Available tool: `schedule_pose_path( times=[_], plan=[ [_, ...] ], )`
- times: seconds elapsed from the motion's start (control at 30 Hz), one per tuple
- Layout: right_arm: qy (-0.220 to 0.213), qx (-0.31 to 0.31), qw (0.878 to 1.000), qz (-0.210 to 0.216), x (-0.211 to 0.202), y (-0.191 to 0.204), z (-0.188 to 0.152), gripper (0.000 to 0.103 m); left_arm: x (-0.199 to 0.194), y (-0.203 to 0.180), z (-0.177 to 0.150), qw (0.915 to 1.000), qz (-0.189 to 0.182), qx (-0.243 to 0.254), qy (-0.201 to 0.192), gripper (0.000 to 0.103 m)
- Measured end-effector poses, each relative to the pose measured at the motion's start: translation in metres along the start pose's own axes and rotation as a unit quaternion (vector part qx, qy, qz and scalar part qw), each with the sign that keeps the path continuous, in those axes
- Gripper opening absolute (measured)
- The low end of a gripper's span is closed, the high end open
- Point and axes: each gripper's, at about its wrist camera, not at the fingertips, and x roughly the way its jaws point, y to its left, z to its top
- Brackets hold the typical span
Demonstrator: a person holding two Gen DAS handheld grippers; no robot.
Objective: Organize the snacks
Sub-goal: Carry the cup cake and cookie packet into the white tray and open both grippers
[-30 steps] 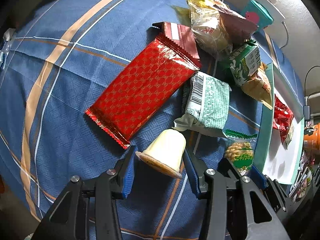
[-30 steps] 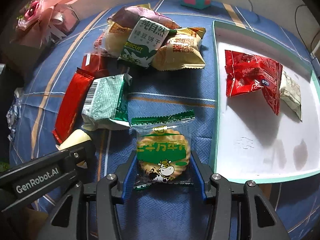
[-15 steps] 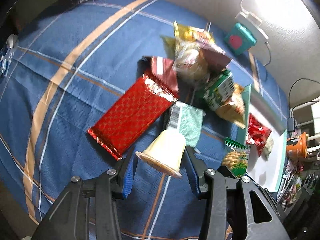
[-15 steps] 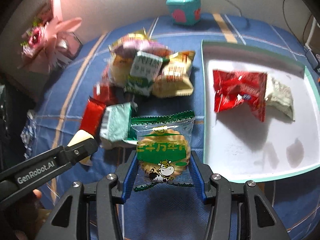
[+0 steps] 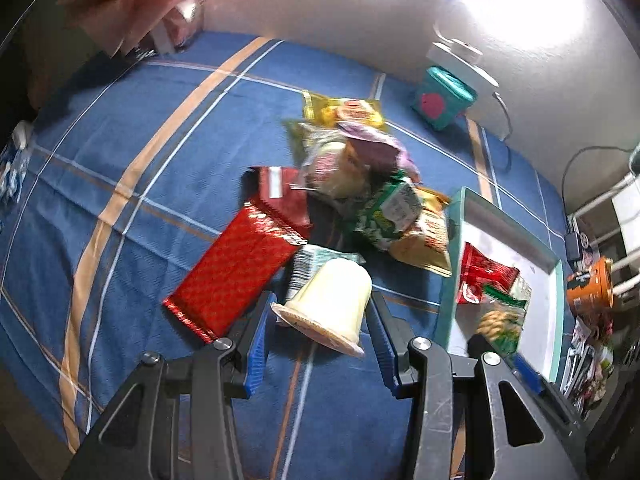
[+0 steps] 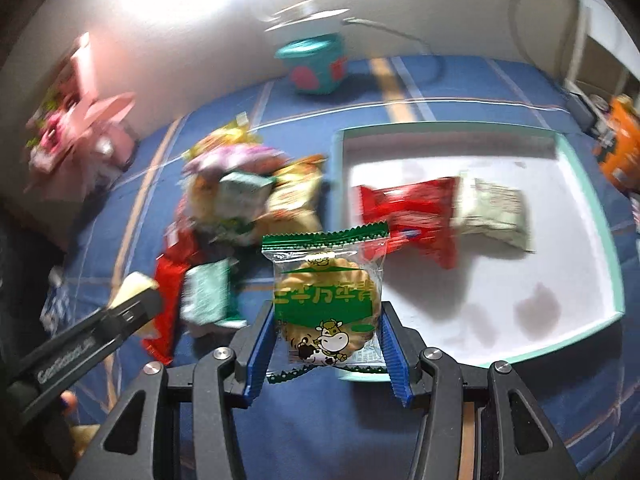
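The left tongs (image 5: 322, 334) pinch a smooth pudding cup (image 5: 328, 306) above the desk (image 5: 120, 160). The right tongs (image 6: 326, 342) pinch a light, breakable cookie pack (image 6: 326, 300) by its sides, near the tray (image 6: 580, 184).

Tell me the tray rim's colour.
Teal, around a white inside; the tray shows best in the right wrist view.

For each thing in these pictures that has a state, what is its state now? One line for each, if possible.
left hand-held gripper: shut on pudding cup.
pudding cup: sealed, lying tilted between the fingers.
right hand-held gripper: shut on cookie packet.
cookie packet: sealed, held upright.
tray: holds a red packet and a pale packet.
snack pile: heaped on the blue cloth beside the tray.
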Motion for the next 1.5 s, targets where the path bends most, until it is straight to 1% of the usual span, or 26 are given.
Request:
schedule_pose_path(
  times=[0.1,0.13,0.27,0.37,0.47,0.67,0.77,0.93,1.17,1.4,1.5],
  plan=[
    [-0.005,0.029,0.999,-0.029,-0.001,-0.024,0.006,0.052,0.006,-0.017,-0.003,0.9998,-0.009,0.02,-0.002,0.048],
    [-0.005,0.046,0.998,-0.04,-0.002,-0.038,0.008,0.052,0.007,-0.023,-0.004,0.9995,-0.012,0.028,-0.002,0.048],
    [-0.008,0.094,0.993,-0.068,-0.006,-0.077,0.012,0.052,0.014,-0.055,-0.009,0.9971,-0.024,0.072,0.0,0.048],
    [-0.011,0.126,0.989,-0.079,-0.01,-0.104,0.013,0.052,0.018,-0.075,-0.016,0.9942,-0.03,0.104,0.002,0.048],
    [-0.014,0.152,0.984,-0.09,-0.015,-0.126,0.011,0.052,0.024,-0.095,-0.024,0.9904,-0.043,0.131,0.009,0.048],
    [-0.017,0.189,0.976,-0.103,-0.018,-0.158,0.006,0.052,0.031,-0.124,-0.037,0.9828,-0.067,0.171,0.012,0.048],
    [-0.014,0.195,0.975,-0.106,-0.015,-0.162,0.006,0.052,0.033,-0.138,-0.043,0.9781,-0.084,0.19,0.008,0.048],
    [-0.012,0.175,0.98,-0.098,-0.005,-0.153,0.01,0.053,0.044,-0.156,-0.052,0.9715,-0.089,0.22,0.004,0.048],
    [0.012,0.167,0.981,-0.099,0.012,-0.149,0.009,0.053,0.068,-0.163,-0.058,0.969,-0.095,0.227,0.021,0.048],
    [0.024,0.164,0.981,-0.099,0.022,-0.149,0.008,0.053,0.075,-0.168,-0.062,0.9665,-0.082,0.242,0.022,0.048],
    [0.027,0.164,0.981,-0.099,0.023,-0.148,0.008,0.053,0.078,-0.167,-0.062,0.9667,-0.08,0.242,0.025,0.048]
  ],
)
